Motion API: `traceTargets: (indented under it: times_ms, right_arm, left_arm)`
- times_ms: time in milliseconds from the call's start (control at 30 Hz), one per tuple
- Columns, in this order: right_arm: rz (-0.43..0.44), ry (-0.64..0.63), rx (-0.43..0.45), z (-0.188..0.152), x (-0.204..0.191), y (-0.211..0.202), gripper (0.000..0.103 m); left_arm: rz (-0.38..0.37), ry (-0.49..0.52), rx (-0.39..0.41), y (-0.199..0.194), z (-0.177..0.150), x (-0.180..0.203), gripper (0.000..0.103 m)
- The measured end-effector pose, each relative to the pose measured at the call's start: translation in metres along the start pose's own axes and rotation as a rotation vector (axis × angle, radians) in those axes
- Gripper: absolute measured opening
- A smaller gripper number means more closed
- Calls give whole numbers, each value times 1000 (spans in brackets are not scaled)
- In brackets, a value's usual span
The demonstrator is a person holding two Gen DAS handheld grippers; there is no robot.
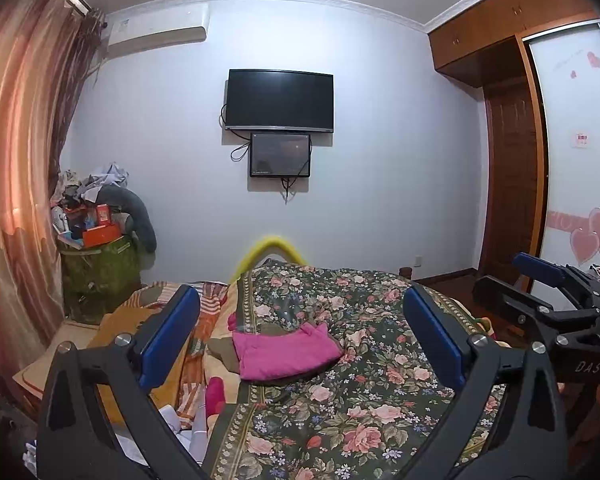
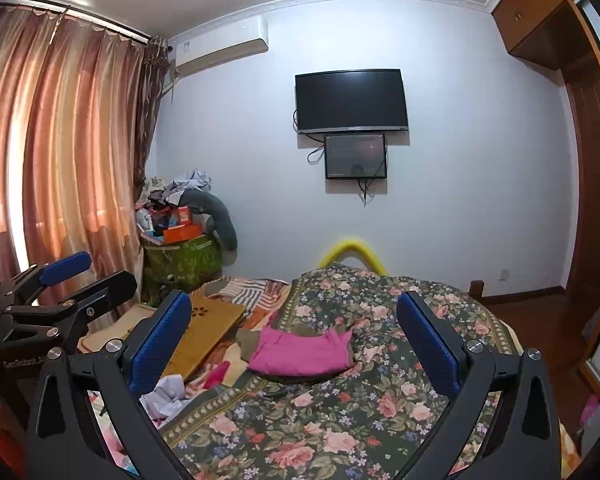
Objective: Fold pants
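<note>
Pink pants [image 1: 282,354] lie folded in a compact rectangle on the floral bedspread [image 1: 360,412], on top of a darker olive cloth. They also show in the right wrist view [image 2: 300,354]. My left gripper [image 1: 300,338] is open and empty, held above the bed short of the pants. My right gripper [image 2: 296,338] is open and empty too, at about the same distance from them. The right gripper shows at the right edge of the left wrist view [image 1: 548,280], and the left gripper at the left edge of the right wrist view [image 2: 60,280].
A yellow bed rail [image 1: 270,250] arches at the bed's far end. Striped and orange bedding [image 2: 216,320] and white crumpled cloth [image 2: 168,398] lie left of the bedspread. A green box piled with clutter [image 1: 100,272] stands by the curtain [image 1: 16,200]. A wardrobe [image 1: 508,184] is at right.
</note>
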State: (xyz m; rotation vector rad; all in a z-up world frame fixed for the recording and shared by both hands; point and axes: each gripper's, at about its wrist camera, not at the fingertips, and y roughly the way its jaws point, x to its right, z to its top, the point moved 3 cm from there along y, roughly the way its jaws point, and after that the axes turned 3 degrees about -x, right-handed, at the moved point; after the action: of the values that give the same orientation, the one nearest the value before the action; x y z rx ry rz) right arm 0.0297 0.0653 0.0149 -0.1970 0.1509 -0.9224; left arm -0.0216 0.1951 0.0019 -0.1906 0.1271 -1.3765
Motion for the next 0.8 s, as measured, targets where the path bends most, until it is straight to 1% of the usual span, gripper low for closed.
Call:
traceTargets:
  times_ms: [467,800]
  right_arm:
    - [6,-4,3,3,-2,-2,102]
    - [11,-7,0,4,-3,-3,102]
  left_arm:
    - [5,-10,2,0,-1,-1,103]
    - [14,2,-3,-1,-3,4,103]
